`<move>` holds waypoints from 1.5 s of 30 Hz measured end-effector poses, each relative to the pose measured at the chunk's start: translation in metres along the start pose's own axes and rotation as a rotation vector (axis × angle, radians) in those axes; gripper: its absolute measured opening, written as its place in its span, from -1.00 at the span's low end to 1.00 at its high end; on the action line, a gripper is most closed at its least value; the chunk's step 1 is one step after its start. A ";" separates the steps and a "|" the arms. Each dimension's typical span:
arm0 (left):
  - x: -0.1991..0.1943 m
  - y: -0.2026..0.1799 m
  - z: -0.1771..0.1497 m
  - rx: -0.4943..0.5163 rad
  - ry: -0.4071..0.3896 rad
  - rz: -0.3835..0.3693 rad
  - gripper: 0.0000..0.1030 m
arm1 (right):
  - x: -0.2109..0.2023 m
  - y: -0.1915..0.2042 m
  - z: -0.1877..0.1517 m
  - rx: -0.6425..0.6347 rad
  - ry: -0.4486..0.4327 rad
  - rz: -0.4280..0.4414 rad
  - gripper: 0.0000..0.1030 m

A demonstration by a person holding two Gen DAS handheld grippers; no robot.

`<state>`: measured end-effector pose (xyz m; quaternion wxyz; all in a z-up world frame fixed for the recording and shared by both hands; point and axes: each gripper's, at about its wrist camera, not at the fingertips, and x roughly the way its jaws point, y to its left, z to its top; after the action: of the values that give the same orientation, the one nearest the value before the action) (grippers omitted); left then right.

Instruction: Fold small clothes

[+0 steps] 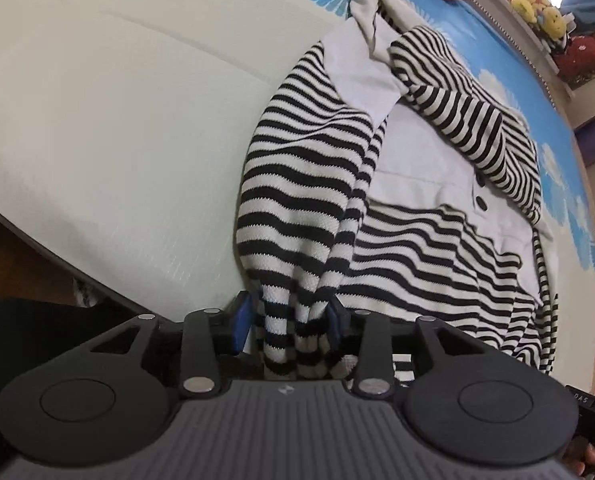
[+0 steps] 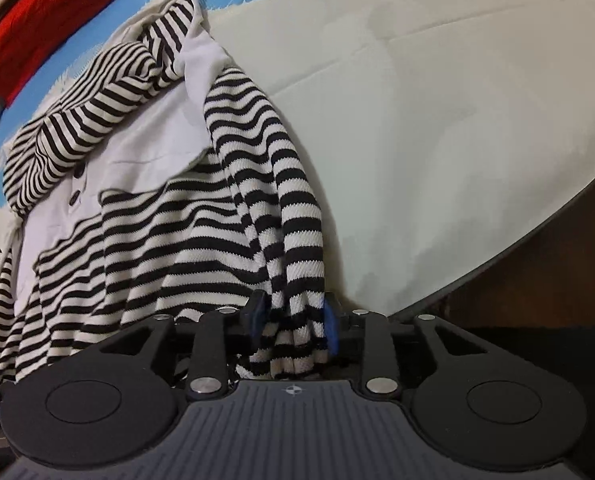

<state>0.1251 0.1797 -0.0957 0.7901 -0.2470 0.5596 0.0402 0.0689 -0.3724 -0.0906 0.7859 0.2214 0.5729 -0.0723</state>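
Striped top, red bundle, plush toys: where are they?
Striped top [image 1: 297, 184]: left wrist view, on its folded side.
Red bundle [image 2: 45, 20]: right wrist view, on its middle.
Plush toys [image 1: 537, 4]: left wrist view, on the yellow one.

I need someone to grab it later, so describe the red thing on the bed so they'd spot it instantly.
Start at the pale bed sheet and follow the black-and-white striped knit top away from the grippers to the blue patterned cloth. There lies a bright red ribbed knit bundle, the only solid red fabric there.
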 end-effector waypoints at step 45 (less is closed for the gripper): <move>-0.216 -0.027 -0.019 0.356 -0.185 -0.317 -0.84 | -0.227 -0.036 -0.028 -0.063 -0.323 0.447 -0.89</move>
<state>0.0377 0.1934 0.1040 0.8653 -0.1840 0.4376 -0.1610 -0.0442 -0.4248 0.1050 0.8700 0.3033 0.3790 0.0867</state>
